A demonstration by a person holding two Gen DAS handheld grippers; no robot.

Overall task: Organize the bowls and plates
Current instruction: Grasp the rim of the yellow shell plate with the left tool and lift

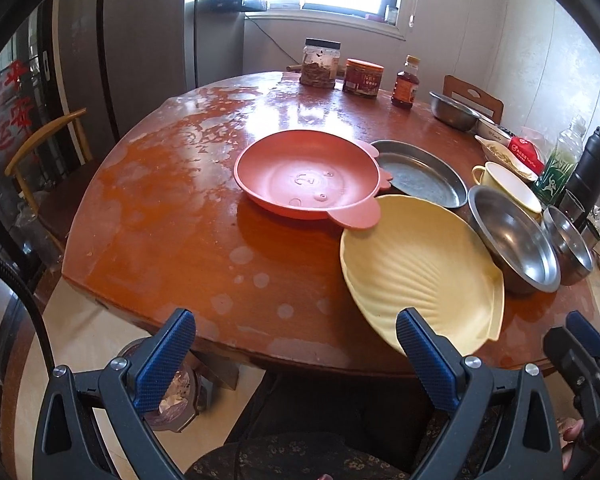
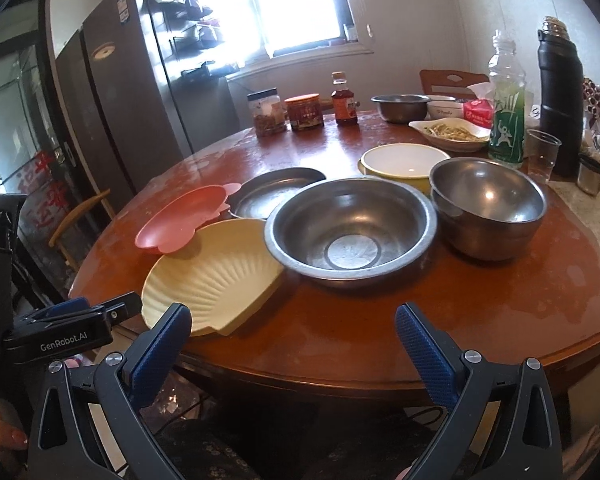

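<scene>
My left gripper (image 1: 294, 344) and right gripper (image 2: 292, 340) hang released before the glossy round wooden surface (image 1: 172, 216), near a ribbed yellow shell-shaped plate (image 1: 416, 272) touching 1 steel bowl (image 2: 350, 230).

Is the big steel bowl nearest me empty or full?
Empty: the big steel bowl shows its bare shiny bottom, nothing inside.
</scene>
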